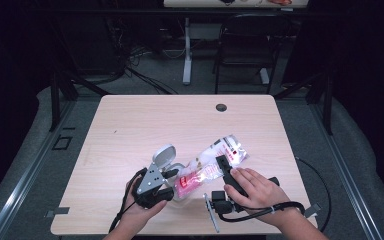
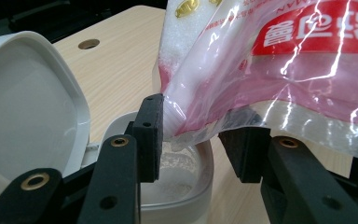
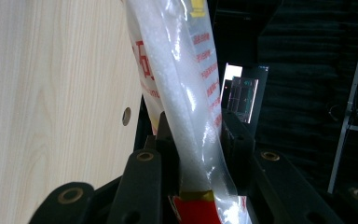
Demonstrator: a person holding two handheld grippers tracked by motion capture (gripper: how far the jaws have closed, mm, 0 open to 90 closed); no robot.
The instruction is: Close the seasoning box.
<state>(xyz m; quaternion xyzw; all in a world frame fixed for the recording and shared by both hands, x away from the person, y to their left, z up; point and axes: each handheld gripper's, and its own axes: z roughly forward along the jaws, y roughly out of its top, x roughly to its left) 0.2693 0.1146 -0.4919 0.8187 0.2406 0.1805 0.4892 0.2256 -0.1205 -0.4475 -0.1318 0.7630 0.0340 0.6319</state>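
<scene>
A clear plastic bag (image 1: 215, 159) with a red label and white grains hangs tilted over a white container (image 1: 178, 176), whose lid (image 1: 165, 155) stands open. My right gripper (image 1: 223, 164) is shut on the bag's upper part; in the right gripper view both pads squeeze the bag (image 3: 186, 93). My left gripper (image 1: 172, 184) sits at the container. In the left gripper view its pads (image 2: 150, 135) press both sides of the bag's lower corner (image 2: 186, 126), just above the container (image 2: 182, 186) with white grains inside.
The wooden table (image 1: 145, 120) has a cable hole (image 1: 221, 107) at the far middle. A chair (image 1: 245, 45) and a desk leg (image 1: 187, 50) stand beyond the table. Cables trail from both grippers near the front edge.
</scene>
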